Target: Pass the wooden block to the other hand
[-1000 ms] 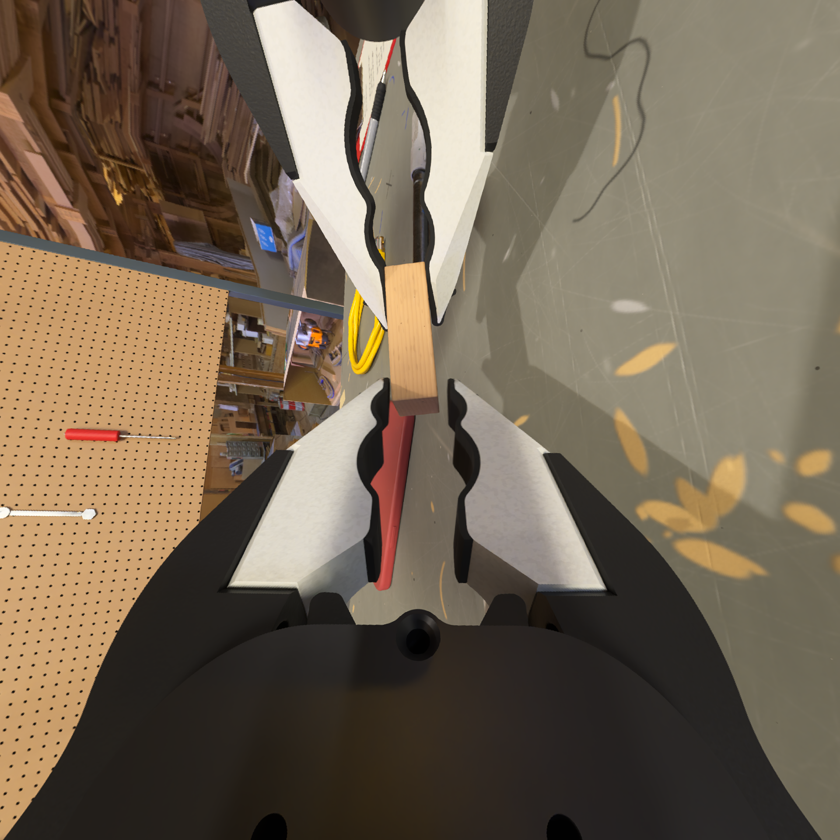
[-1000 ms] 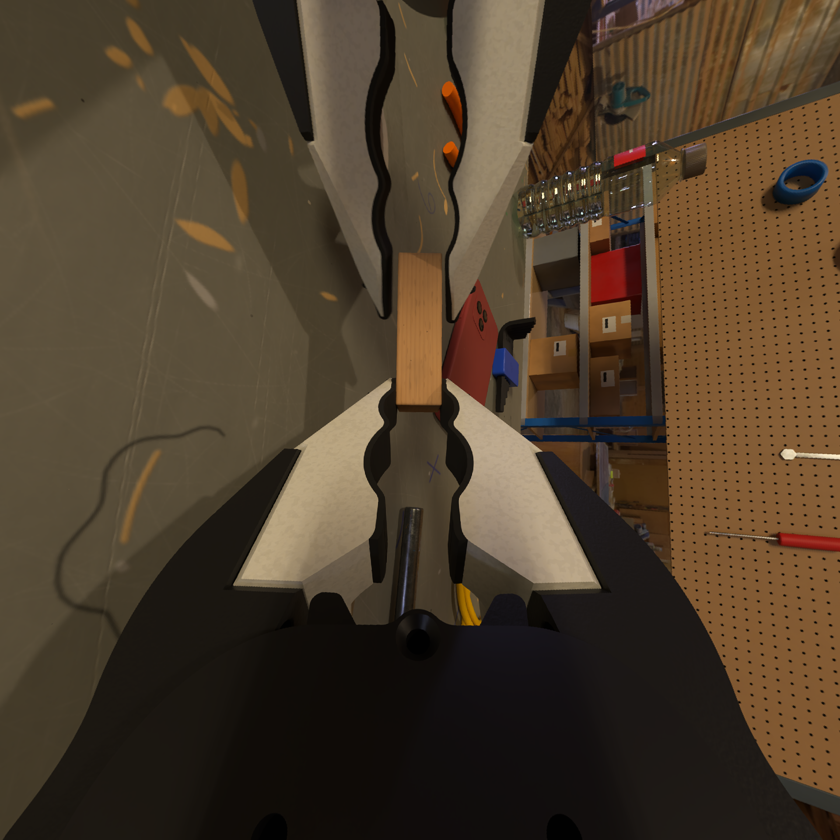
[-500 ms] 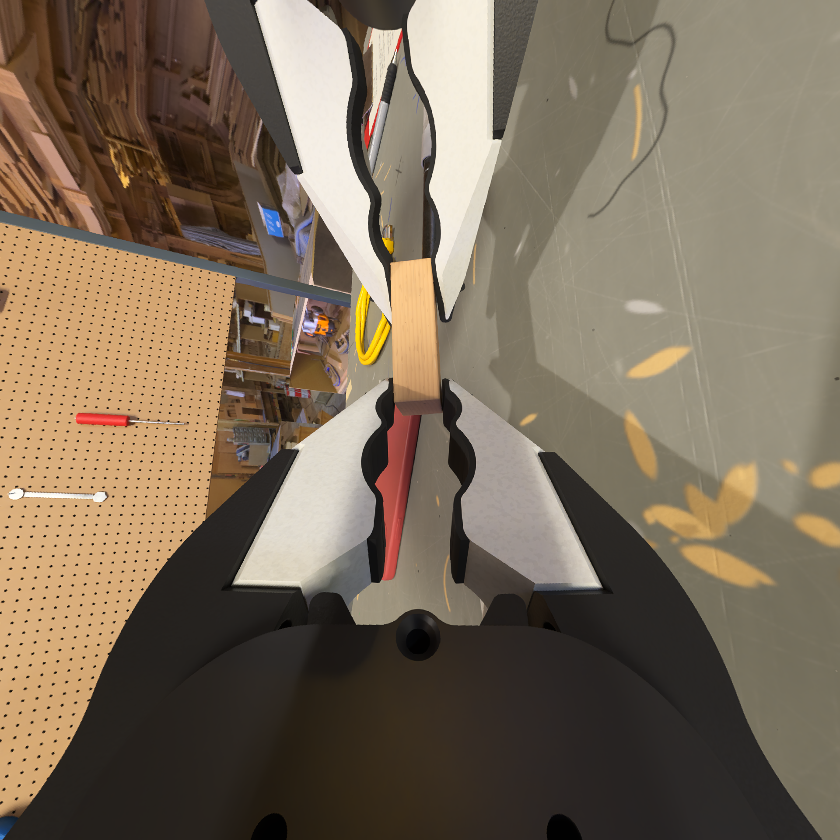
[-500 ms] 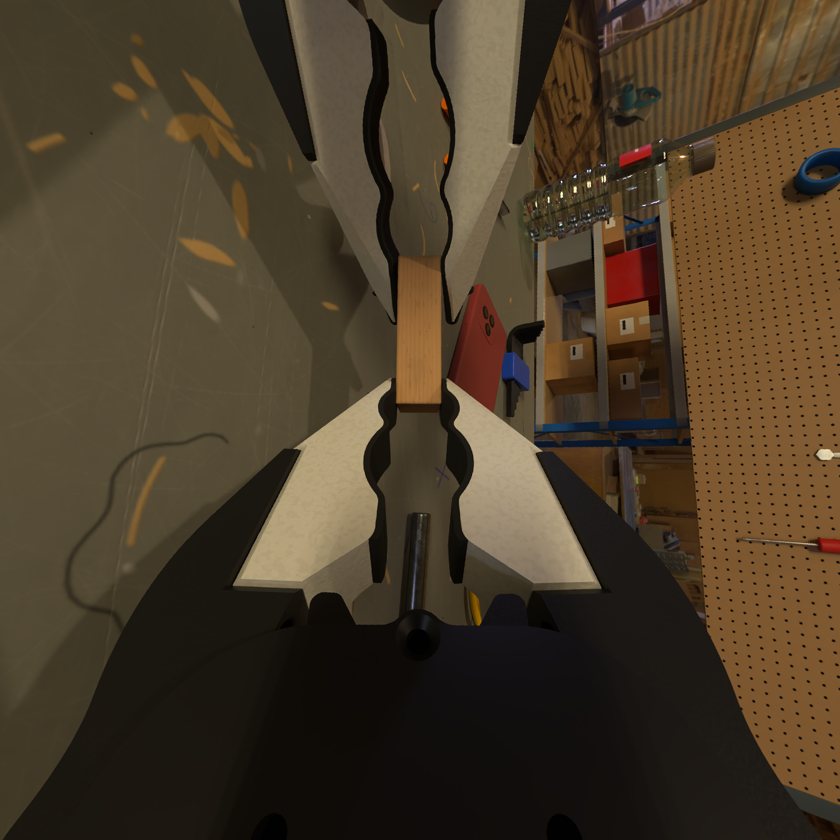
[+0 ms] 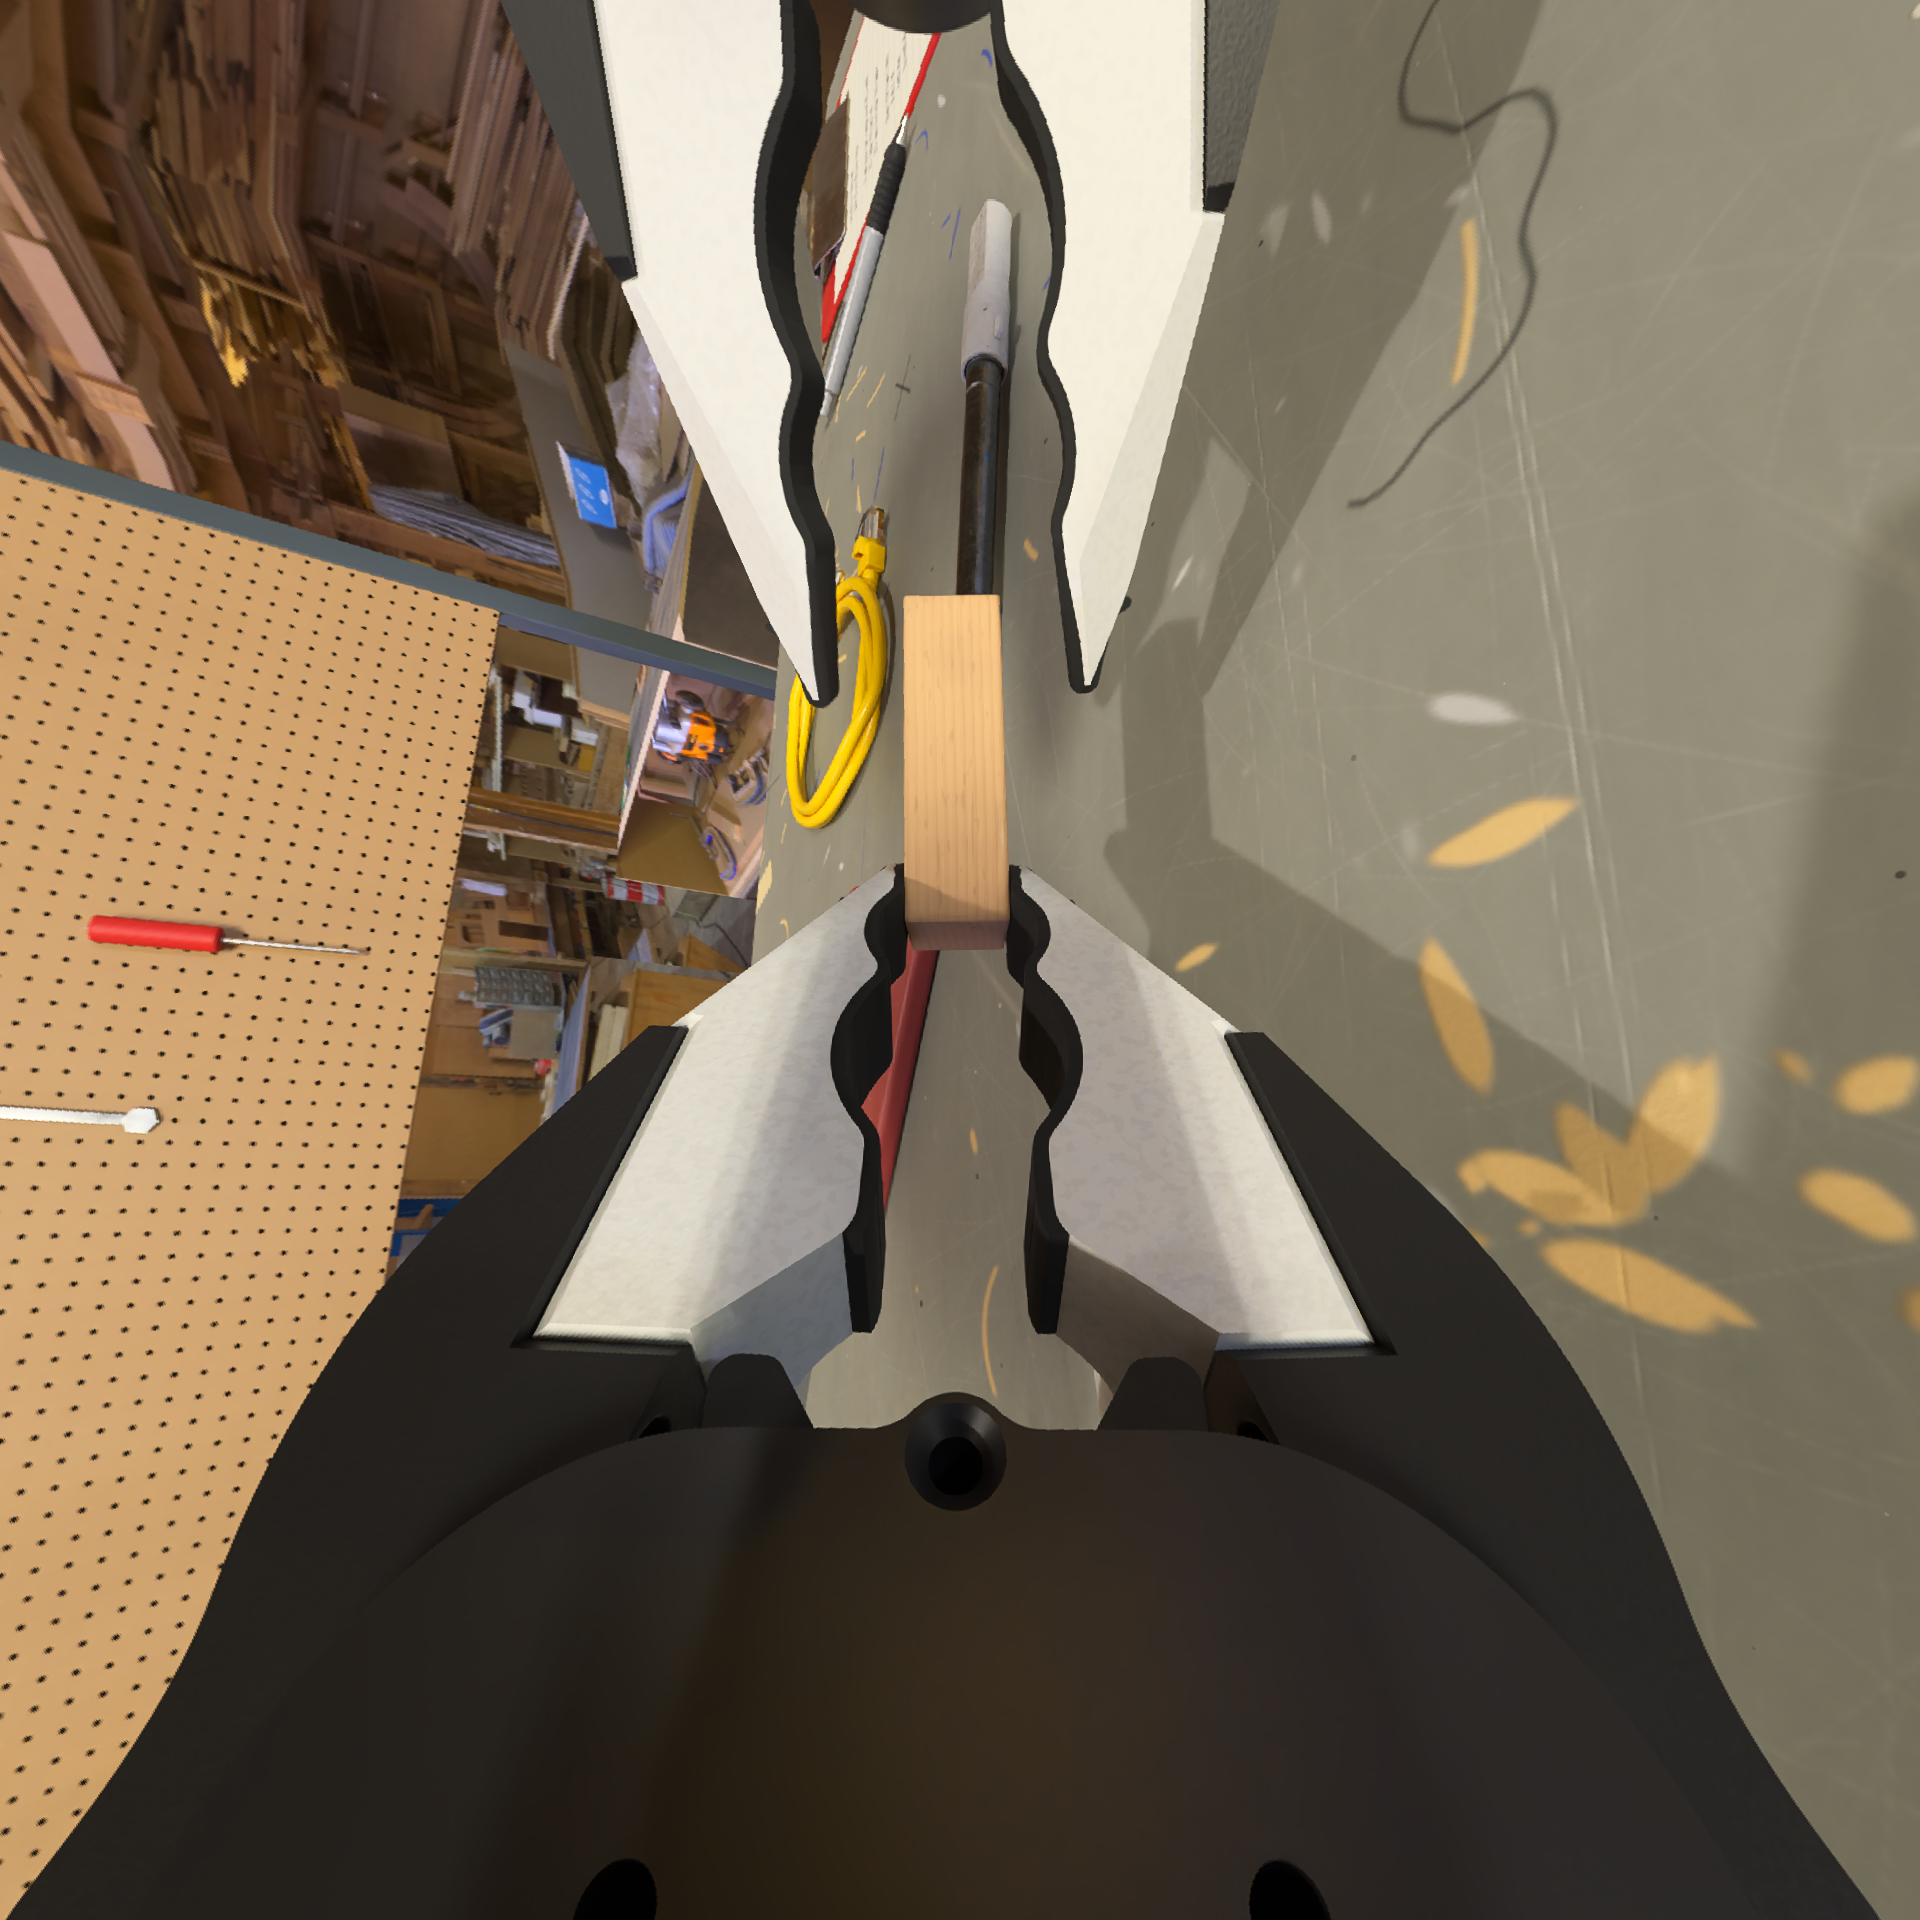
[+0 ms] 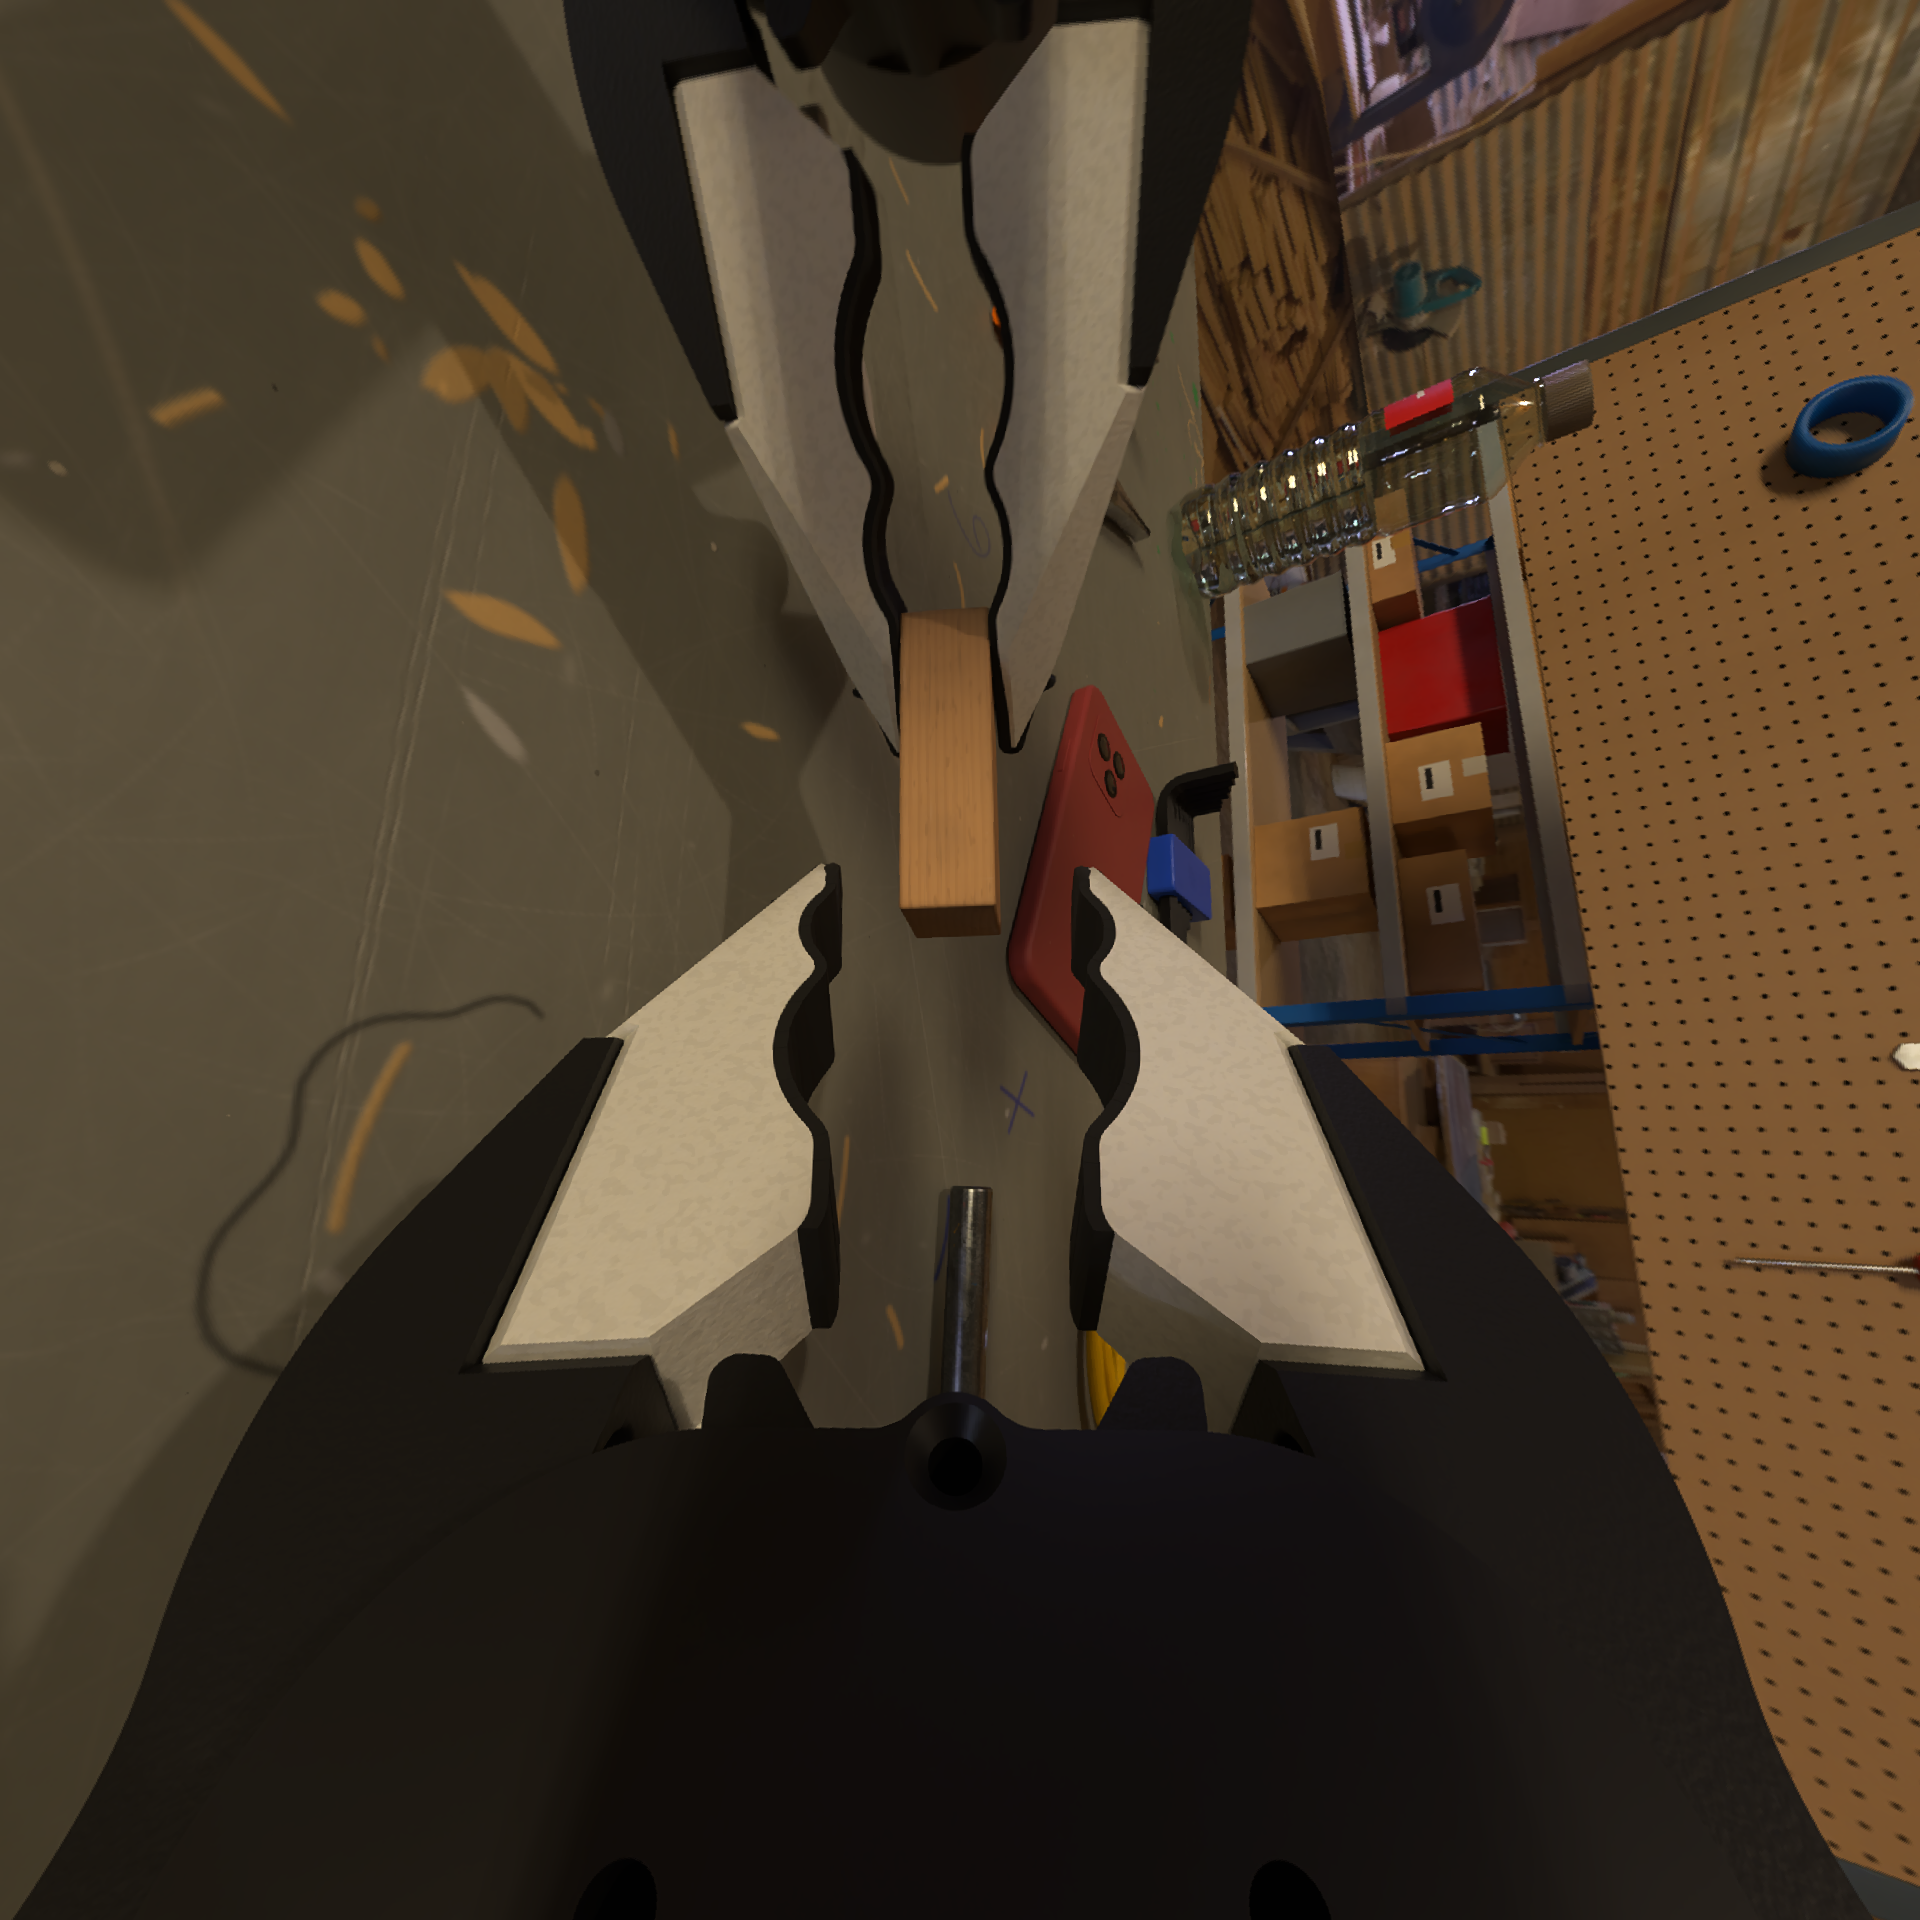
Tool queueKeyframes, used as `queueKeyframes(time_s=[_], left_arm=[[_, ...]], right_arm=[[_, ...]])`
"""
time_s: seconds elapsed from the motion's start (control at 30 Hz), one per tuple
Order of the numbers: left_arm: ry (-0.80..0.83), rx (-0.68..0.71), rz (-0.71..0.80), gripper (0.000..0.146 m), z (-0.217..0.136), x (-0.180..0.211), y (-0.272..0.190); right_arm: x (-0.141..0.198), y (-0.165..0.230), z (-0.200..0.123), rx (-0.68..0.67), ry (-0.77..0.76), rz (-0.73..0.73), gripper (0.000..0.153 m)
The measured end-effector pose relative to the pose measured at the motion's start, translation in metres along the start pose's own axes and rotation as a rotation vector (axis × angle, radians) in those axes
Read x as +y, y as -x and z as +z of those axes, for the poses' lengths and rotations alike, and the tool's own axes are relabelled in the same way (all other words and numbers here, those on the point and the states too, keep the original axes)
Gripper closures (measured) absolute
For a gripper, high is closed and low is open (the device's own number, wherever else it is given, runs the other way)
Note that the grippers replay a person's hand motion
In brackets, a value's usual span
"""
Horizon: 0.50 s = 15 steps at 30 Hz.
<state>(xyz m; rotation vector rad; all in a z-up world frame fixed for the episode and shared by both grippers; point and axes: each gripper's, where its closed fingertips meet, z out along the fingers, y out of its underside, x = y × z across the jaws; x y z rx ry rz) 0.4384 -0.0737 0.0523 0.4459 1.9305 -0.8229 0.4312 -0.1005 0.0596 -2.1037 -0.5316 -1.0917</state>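
The wooden block (image 5: 954, 769) is a short pale plank held in the air above the grey bench. My left gripper (image 5: 956, 899) is shut on its near end. In the left wrist view my right gripper (image 5: 951, 681) faces me with its jaws spread and clear of the block's far end. In the right wrist view the block (image 6: 945, 774) sticks out of the left gripper (image 6: 948, 727), which clamps its far end. My right gripper (image 6: 954, 883) is open, its fingertips (image 6: 826, 894) standing apart from the block on both sides.
On the bench lie a yellow cable coil (image 5: 842, 707), a dark rod with a white end (image 5: 982, 416), a pen (image 5: 862, 281), a red phone (image 6: 1081, 862), a blue-and-black clamp (image 6: 1184, 842) and a thin black wire (image 6: 312, 1122). A pegboard (image 5: 208, 935) with a red screwdriver (image 5: 156, 932) stands beside it. A clear bottle (image 6: 1371, 468) lies nearby.
My right gripper has opened and let go of the block, and has drawn back a little. My left gripper closed onto the block's end and now holds it alone.
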Motion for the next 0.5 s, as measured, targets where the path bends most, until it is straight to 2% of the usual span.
queueKeyframes(time_s=[0.2, 0.3, 0.5], left_arm=[[-0.003, 0.03, -0.068, 0.128, 0.001, 0.0, 0.003], [-0.01, 0.051, -0.12, 0.128, 0.001, 0.0, 0.005], [-0.009, 0.069, -0.124, 0.128, 0.001, 0.0, 0.004]], right_arm=[[-0.007, -0.002, -0.001, -0.021, -0.056, 0.062, 0.104], [-0.011, -0.003, 0.003, -0.023, -0.062, 0.049, 0.103], [-0.013, -0.004, 0.007, -0.009, -0.057, 0.001, 0.106]])
